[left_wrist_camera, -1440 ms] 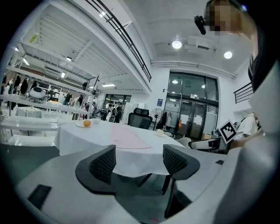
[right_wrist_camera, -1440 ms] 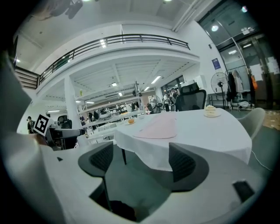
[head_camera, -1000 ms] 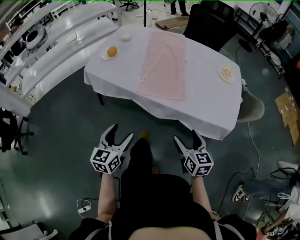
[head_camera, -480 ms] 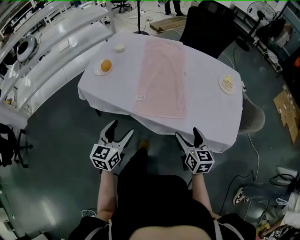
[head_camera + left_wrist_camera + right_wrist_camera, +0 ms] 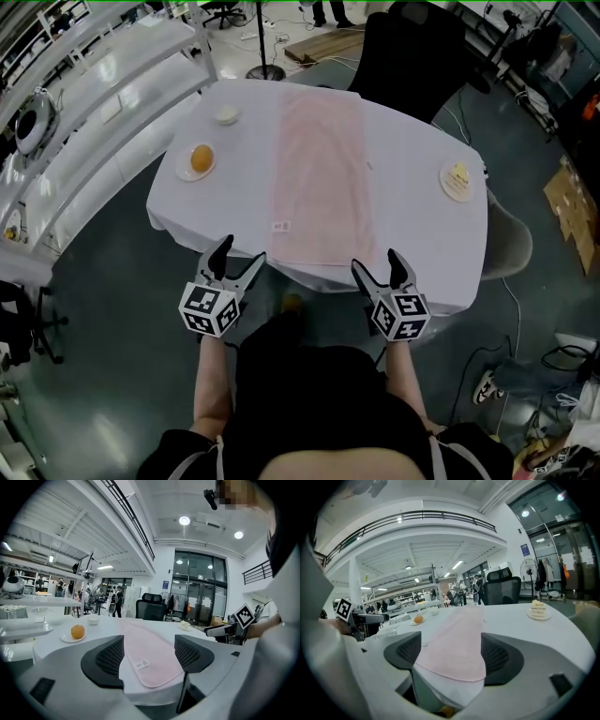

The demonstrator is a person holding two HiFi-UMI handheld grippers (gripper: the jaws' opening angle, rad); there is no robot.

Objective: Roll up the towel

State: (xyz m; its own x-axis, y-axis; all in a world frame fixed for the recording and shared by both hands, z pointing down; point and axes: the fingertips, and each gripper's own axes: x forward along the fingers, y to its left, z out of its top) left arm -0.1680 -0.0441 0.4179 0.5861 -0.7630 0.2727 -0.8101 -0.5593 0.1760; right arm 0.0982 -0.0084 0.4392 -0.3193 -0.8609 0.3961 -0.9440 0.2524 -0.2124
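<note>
A long pale pink towel (image 5: 321, 173) lies flat along the middle of the white-clothed table (image 5: 412, 234), its near end at the table's front edge. In the left gripper view the towel (image 5: 150, 656) shows between the jaws with a small white tag near its end. The right gripper view shows the towel (image 5: 457, 641) reaching the table edge. My left gripper (image 5: 234, 265) is open just short of the table's front left edge. My right gripper (image 5: 380, 269) is open in front of the towel's near right corner. Neither touches the towel.
A plate with an orange (image 5: 200, 159) and a small white bowl (image 5: 226, 116) sit left of the towel. A plate with a cake slice (image 5: 457, 178) is at the right. A black office chair (image 5: 412, 47) stands behind the table, white shelving (image 5: 84, 103) to the left.
The table and towel have come nearer in the head view as I stepped forward. Both grippers now sit at the table's front edge, still open.
</note>
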